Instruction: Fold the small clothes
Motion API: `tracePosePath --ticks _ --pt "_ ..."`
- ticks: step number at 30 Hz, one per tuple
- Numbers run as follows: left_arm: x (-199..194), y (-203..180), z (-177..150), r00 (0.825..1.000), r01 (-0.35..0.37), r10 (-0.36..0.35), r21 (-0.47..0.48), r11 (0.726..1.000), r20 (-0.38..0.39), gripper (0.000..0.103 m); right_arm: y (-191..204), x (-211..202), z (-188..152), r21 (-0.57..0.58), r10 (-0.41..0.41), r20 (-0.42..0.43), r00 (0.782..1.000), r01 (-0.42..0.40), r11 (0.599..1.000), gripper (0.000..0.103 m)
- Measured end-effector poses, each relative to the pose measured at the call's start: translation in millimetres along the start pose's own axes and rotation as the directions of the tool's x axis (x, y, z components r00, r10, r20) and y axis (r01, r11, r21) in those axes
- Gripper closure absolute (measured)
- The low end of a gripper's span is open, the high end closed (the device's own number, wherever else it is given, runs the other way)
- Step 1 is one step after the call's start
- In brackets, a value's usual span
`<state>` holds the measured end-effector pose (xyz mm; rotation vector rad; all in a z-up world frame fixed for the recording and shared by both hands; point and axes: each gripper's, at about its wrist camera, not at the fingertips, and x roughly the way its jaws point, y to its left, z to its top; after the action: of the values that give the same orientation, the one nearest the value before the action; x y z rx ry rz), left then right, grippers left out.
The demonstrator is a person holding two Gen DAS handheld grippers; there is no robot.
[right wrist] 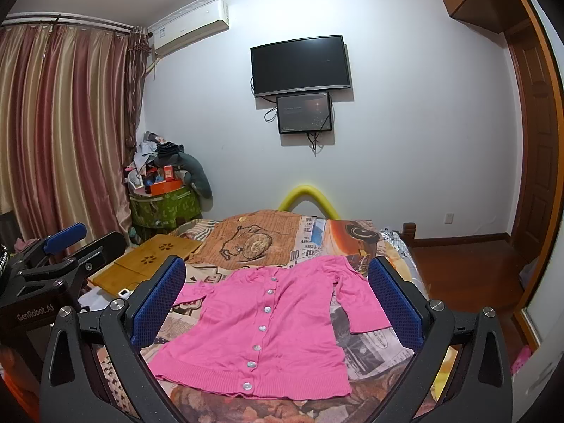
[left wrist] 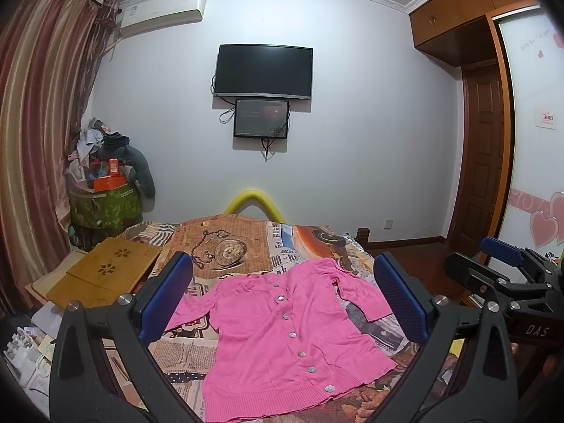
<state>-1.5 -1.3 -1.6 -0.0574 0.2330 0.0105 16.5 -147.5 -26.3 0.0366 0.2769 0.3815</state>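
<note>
- Both my grippers, left gripper [left wrist: 282,296] and right gripper [right wrist: 276,296], hover with blue-padded fingers apart, gripping nothing.
- Pink ribbed-knit cardigan [left wrist: 285,338] lies flat, buttoned, lower centre on the patterned bed [left wrist: 225,243].

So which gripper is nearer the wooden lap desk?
Left. The left gripper hangs over the cardigan beside the lap desk; the right gripper is farther right.

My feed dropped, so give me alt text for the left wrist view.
A pink cardigan lies flat and buttoned, sleeves spread, on a newspaper-print bedspread, framed by the open left gripper above it. The right gripper shows at the right edge, also open; a wooden lap tray sits left.
</note>
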Motion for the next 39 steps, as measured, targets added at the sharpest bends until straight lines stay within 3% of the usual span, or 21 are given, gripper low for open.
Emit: tracePosePath --ticks 39 --pt "1 11 -2 1.0 -0.014 0.013 -0.033 0.999 -0.011 0.0 1 0 -1 -0.001 0.0 0.001 1.0 0.0 1.0 0.0"
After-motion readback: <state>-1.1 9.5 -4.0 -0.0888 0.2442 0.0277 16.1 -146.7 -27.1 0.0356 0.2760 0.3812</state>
